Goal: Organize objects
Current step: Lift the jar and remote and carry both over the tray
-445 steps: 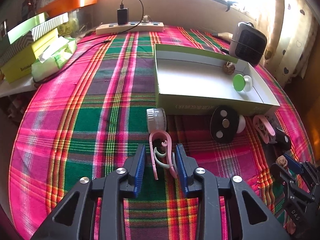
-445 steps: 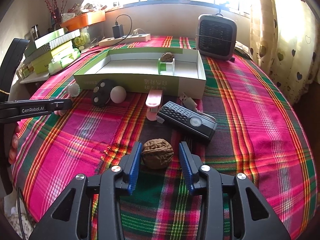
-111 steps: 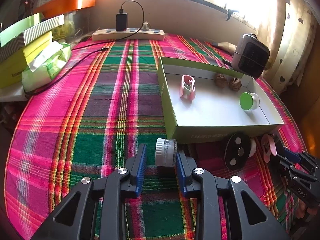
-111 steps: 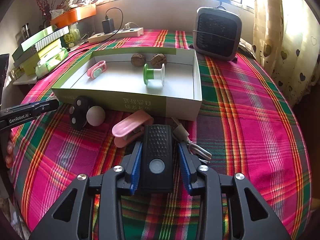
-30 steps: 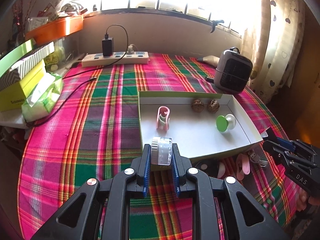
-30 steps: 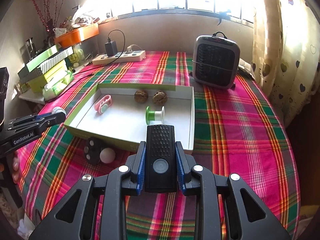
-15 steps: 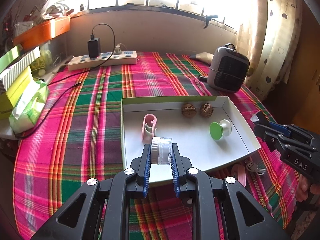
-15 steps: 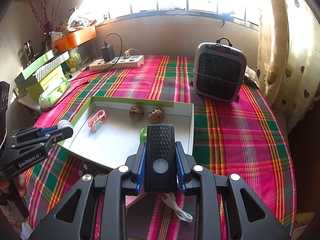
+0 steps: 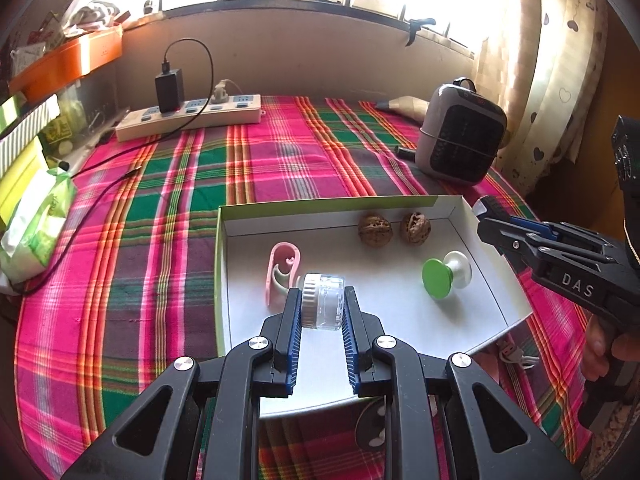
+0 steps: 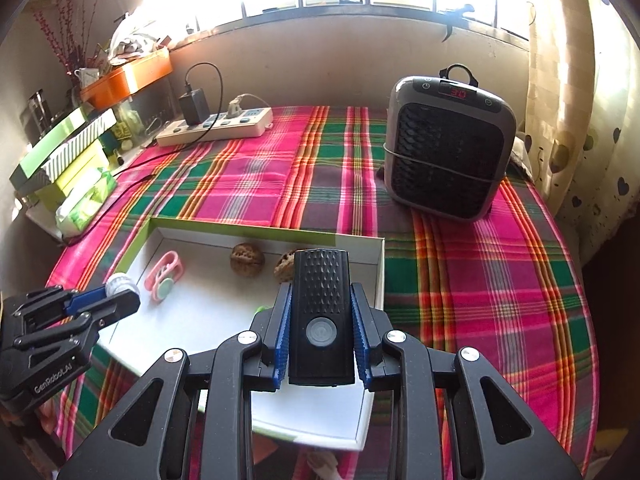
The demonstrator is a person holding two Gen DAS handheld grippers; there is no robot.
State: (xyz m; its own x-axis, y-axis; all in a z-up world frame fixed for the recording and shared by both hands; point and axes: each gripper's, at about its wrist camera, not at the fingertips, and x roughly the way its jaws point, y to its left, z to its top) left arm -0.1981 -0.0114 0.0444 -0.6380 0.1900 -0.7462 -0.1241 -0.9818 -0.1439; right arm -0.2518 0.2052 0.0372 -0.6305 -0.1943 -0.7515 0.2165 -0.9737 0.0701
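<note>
Far ahead of the tool, a white power strip [image 9: 188, 119] lies along the wall with a black charger [image 9: 169, 84] plugged in, its cable [image 9: 108, 184] trailing across the plaid cloth [image 9: 280, 164]. Up ahead to the right, a grey heater [image 10: 450, 148] stands upright on the cloth by the heart-print curtain [image 10: 576, 92]. Off to the left sit stacked boxes [image 10: 60, 152] and a green tissue pack [image 9: 38, 220], an orange tray [image 10: 128, 74] above them.

Black hand-held gripper [image 9: 322, 308] frames — blue ribbed pads [image 9: 294, 340]; silver screws [image 9: 259, 343].
</note>
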